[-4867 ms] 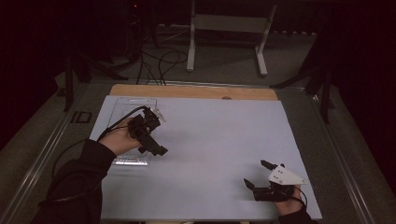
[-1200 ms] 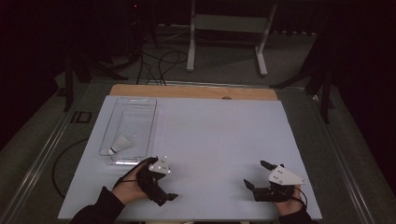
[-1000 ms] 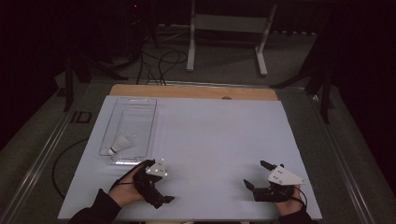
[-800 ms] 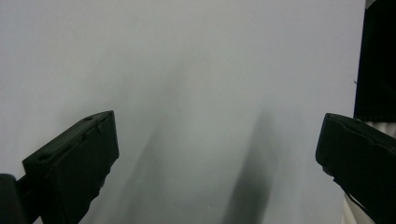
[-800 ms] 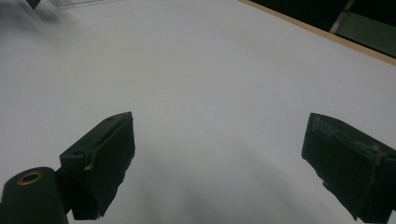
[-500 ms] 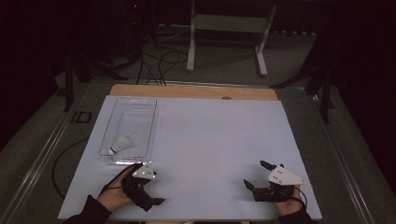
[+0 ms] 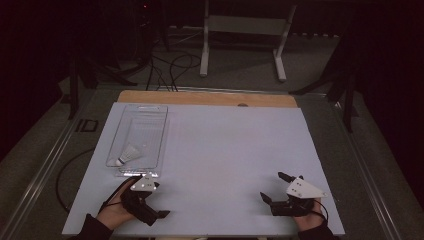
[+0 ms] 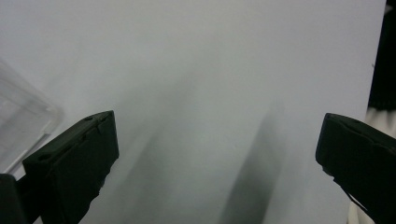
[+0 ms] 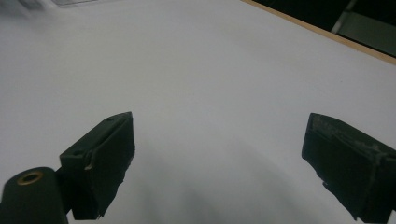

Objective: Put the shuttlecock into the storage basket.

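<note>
Near the front edge of the table (image 7: pixel 225 150), everything placed relative to the clear tray:
Tray: a clear plastic tray (image 7: pixel 150 112) is sitting on the white tabletop, toward the far left corner.
Shuttlecock: a white shuttlecock (image 7: pixel 126 156) is lying inside the tray, at the end closest to the person.
Left gripper: the left gripper (image 7: pixel 156 216) is resting low over the table just in front of the tray's near end, not touching it. The jaws are standing wide apart with nothing between them, only bare white surface. A corner of the tray (image 8: pixel 23 126) is peeking in at the left edge of the left gripper view.
Right gripper: the right gripper (image 7: pixel 272 189) is sitting well off to the right of the tray, near the front right corner. Its jaws are spread wide too, gripping nothing.
Wooden strip: a wooden strip (image 7: pixel 205 97) is running along the far edge of the table, just behind the tray.
</note>
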{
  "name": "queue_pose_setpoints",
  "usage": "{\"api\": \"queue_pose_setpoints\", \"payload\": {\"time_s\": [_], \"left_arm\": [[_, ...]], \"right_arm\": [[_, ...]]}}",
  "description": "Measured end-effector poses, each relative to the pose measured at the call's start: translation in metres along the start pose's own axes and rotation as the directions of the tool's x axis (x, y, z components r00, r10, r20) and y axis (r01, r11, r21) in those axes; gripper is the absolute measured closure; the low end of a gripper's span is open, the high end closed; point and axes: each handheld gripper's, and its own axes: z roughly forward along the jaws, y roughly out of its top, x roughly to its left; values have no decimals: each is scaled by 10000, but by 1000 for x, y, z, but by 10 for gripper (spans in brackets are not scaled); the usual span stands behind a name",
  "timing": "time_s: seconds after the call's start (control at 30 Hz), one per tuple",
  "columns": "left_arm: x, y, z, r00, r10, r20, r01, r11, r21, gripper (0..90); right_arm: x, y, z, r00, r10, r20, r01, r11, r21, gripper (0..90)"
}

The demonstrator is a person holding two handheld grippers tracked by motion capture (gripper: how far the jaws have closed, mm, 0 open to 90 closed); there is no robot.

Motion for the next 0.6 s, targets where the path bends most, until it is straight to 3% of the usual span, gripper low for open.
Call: {"api": "queue_pose_setpoints", "payload": {"time_s": [0.3, 0.43, 0.6], "left_arm": [[-1, -2, 1, 9982, -455, -401, 435, 9979, -483, 4], [0, -3, 2, 9947, -757, -692, 689, 9930, -955, 4], [1, -3, 6, 9929, -925, -754, 848, 9914, -996, 4]], "right_arm": [[0, 0, 0, 10000, 22, -26, -22, 10000, -6, 93], [0, 0, 0, 10000, 6, -6, -6, 10000, -1, 93], [0, -1, 0, 10000, 33, -27, -33, 10000, 19, 94]]}}
